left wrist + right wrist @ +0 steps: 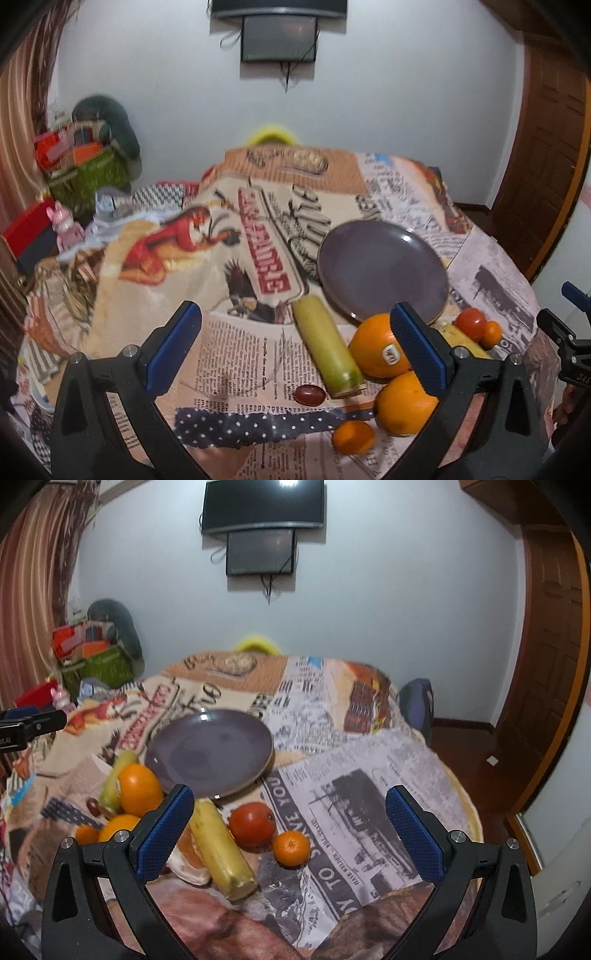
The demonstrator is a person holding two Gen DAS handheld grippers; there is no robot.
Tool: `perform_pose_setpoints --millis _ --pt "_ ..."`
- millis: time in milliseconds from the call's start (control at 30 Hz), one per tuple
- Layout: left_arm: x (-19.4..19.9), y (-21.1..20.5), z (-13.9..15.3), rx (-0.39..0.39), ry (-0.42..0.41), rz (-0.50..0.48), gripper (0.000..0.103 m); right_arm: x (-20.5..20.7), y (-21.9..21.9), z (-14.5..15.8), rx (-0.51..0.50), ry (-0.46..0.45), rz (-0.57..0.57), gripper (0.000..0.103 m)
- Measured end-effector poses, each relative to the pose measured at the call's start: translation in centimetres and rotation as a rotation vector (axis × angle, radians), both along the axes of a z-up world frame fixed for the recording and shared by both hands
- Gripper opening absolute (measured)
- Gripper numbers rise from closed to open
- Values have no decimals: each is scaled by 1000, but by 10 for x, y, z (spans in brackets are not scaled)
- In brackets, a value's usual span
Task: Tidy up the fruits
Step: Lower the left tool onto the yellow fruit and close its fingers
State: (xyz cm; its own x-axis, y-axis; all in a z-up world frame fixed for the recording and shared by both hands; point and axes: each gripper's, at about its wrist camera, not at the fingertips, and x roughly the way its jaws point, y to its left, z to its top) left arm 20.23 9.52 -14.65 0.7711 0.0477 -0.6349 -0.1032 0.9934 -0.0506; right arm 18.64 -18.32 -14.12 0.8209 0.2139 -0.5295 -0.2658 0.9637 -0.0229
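- Both tools hover with jaws wide, nothing held: left gripper (295,354), right gripper (291,834).
- Fruit sits clustered on the worktop, near side of the empty plate (208,753).
- Yellow banana (221,845) lies just left of right-gripper centre, long axis running near-right to far-left.
- Judgement: right gripper is nearer it.

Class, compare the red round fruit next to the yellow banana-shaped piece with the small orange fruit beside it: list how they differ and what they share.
Colour: the red fruit is deep red; the small orange fruit is bright orange.
Size: the red fruit looks clearly bigger than the small orange fruit.
Position: in the right wrist view the red fruit lies nearer the plate; the small orange fruit lies nearer the camera.
Both are roundish, rest on the printed cloth, and are outside the plate, ungripped.
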Motion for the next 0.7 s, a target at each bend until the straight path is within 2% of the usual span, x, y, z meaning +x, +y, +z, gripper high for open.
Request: perform_pose_setpoints --millis 267,433,500,533,600,700 --pt "21 10 -32 -33 79 2 103 24 9 -19 -15 85 30 103" --pt "32 6 -42 -56 124 -45 84 40 18 -29 -24 134 57 101" --pt "36 4 -46 -69 140 -67 76 45 20 -34 -24 160 70 96" --pt "38 3 -48 -74 148 -76 72 48 22 -36 -24 175 78 90" --pt "42 1 -52 -80 165 -84 70 52 23 -42 -25 203 90 81" --pt "47 -1 -58 -90 193 -89 60 57 24 -47 -20 231 108 72"
